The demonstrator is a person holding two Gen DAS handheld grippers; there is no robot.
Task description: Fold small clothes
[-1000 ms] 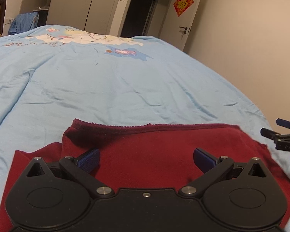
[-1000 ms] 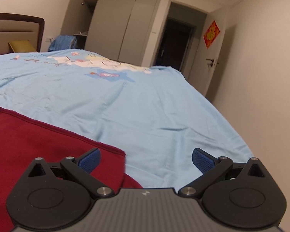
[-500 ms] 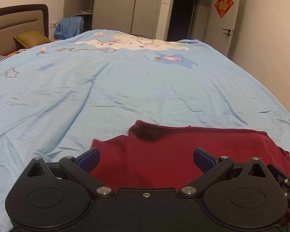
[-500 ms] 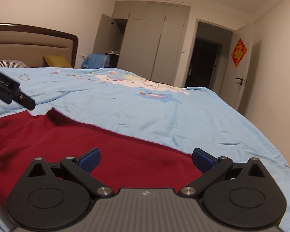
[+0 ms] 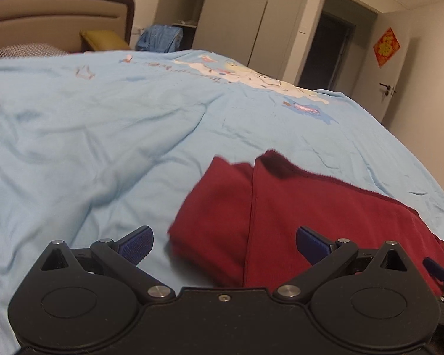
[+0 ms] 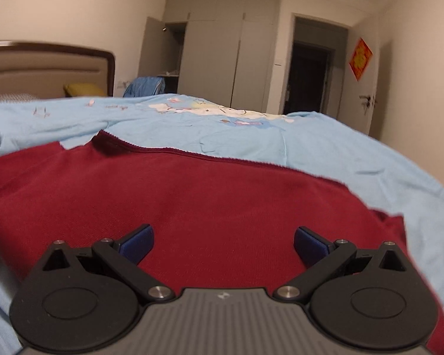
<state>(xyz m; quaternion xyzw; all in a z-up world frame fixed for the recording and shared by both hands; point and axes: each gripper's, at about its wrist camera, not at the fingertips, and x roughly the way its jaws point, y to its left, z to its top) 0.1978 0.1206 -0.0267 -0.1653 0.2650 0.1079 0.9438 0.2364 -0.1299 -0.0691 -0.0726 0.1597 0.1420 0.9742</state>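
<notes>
Swung leftward, both wide-open claws, left claw and right claw, hover over red garment.

1. The dark red garment lies flat on the light blue bed cover.
2. It is folded: the upper layer overlaps a lower layer, which shows at its left side.
3. Its far edge has a ribbed hem.

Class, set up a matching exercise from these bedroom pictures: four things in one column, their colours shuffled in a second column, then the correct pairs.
Things:
1. soft knit garment
2. wrinkled cotton bedsheet
3. square pillow by the headboard
4. left claw finger pads

Colours:
A. light blue
B. dark blue
C. dark red
D. mustard yellow

Pairs: 1-C, 2-A, 3-D, 4-B
</notes>
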